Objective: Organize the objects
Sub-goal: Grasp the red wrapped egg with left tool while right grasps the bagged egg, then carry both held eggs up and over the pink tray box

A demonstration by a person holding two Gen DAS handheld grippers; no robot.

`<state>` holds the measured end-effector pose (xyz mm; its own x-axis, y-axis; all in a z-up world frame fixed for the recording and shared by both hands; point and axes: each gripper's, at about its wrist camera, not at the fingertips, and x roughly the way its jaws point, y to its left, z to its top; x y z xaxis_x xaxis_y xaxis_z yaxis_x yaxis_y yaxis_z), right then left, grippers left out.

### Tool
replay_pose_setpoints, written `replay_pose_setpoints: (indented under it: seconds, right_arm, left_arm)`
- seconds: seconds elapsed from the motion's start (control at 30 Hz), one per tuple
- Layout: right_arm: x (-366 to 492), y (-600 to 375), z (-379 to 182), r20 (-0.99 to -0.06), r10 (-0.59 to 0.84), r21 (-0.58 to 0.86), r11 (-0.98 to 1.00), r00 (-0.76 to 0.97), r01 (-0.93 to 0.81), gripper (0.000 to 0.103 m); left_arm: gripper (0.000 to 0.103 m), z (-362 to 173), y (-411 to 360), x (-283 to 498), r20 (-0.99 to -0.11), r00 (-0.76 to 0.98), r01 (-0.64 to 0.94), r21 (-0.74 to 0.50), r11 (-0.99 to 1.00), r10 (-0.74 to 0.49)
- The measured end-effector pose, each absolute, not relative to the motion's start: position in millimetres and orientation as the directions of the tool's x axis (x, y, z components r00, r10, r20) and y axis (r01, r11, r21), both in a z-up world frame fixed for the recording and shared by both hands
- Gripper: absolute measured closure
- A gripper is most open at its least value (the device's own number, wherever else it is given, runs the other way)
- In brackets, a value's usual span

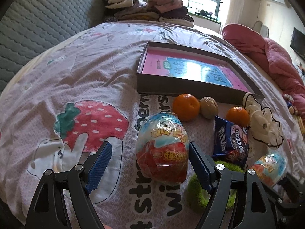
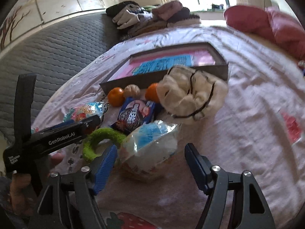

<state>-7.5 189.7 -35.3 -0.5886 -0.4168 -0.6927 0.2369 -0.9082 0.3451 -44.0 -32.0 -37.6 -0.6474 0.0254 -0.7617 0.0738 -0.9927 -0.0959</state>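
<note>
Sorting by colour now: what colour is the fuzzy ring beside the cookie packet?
Bright green; the fuzzy ring shows best in the right wrist view.

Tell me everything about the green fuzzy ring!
The green fuzzy ring looks like soft, bright green plush with a hole in the middle. It lies flat on the bed sheet, beside the blue cookie packet and a wrapped toy egg. Nothing holds it, and other things hide parts of it.

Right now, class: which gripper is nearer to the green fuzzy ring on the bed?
Left. The left gripper reaches right beside the green fuzzy ring, its jaws around a wrapped egg toy. The right gripper is farther off, straddling the other egg toy.
</note>
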Motion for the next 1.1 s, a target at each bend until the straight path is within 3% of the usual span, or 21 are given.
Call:
replay_pose_setpoints:
  seconds: [0.07, 0.13, 0.27, 1.1]
  right_arm:
    - [-6.7, 188.6, -32.9, -0.688, -0.42, 0.344, -0.907, -0.593, 0.243, 0.044]
    - [-4.7, 186.3, -29.0, -0.685, -0.405, 0.317, -0.914, -0.605, 0.252, 0.045]
    - [-0.7, 183.3, -21.6, -0.673, -0.383, 0.27, -0.924, -0.632, 0.272, 0.046]
    - [11.0, 177.6, 17.2, -0.537, -0.325, 0.12, -0.943, -0.779, 0.311, 0.046]
  left_arm:
    - [0.021, -40.9, -32.3, -45.7, -0.77, -0.637, 0.076, -0.107, -0.991, 0.034]
    - [0.022, -42.4, -31.1, -47.1, -0.771, -0.636, 0.073, -0.103, -0.992, 0.033]
    - [0.048, -40.2, -31.2, -48.3, -0.765, -0.642, 0.066, -0.127, -0.99, 0.055]
    - [0.048, 5.6, 6.5, -22.0, -0.63, -0.775, -0.043, -0.044, -0.998, 0.061]
